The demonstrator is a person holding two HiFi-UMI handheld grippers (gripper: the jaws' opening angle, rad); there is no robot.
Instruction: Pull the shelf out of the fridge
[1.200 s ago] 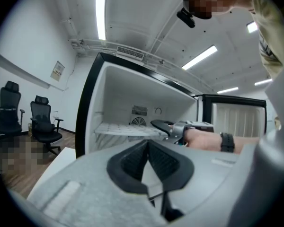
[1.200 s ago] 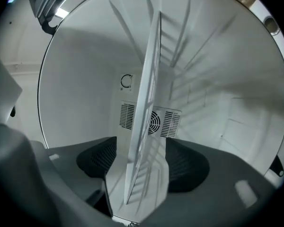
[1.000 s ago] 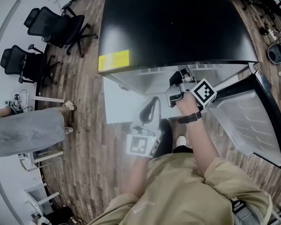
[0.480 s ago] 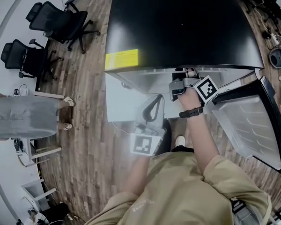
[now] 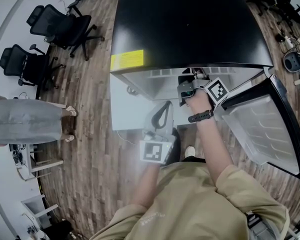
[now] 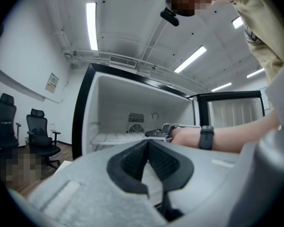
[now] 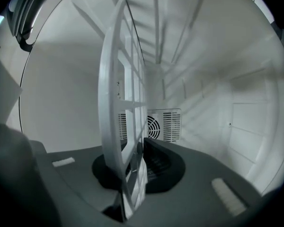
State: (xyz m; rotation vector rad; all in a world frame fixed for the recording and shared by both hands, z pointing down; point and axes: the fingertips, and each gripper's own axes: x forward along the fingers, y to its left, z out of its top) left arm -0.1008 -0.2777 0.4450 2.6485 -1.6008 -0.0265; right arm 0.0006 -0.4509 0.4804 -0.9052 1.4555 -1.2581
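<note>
Head view: fridge (image 5: pixel 190 24) seen from above. Its black top hides the whole inside, so the shelf can't be made out there. Right gripper (image 5: pixel 194 80) reaches in under the top's front edge, tips out of sight. Fridge door (image 5: pixel 270 134) hangs open at right, far corner cut by the frame.

Right gripper view: white grid shelf (image 7: pixel 125 103) seen edge-on, like an upright blade thru the frame, inside the white cavity. Its near rim sits btwn the jaws of the right gripper (image 7: pixel 132 150). One pad (image 7: pixel 158 167) shows against the shelf's side; the other is hidden behind the grid. Jaws have just been closing and now clamp the rim. Rim close to the lens is blurred. Fan vent (image 7: pixel 154 126) on the back wall, partly covered by the shelf.

Left gripper view: shelf (image 6: pixel 114 137) lies level in the cavity, just under the vent. Right hand (image 6: pixel 182 135) w/ black watch (image 6: pixel 206 137) covers the grip point, so the right jaws don't show here. Left gripper (image 6: pixel 148 144): tips pressed together, nothing btwn them, held in front of the fridge, apart from it. Its own body blocks the cavity's lower part.

Around: yellow label (image 5: pixel 127 60) on the top's front left corner. Black office chair (image 5: pixel 60 21) & second chair (image 5: pixel 22 66) on wood floor (image 5: pixel 90 149), well apart from the fridge. Bystander (image 5: pixel 25 124) in grey at left edge, cut off; only clothing & feet show.
</note>
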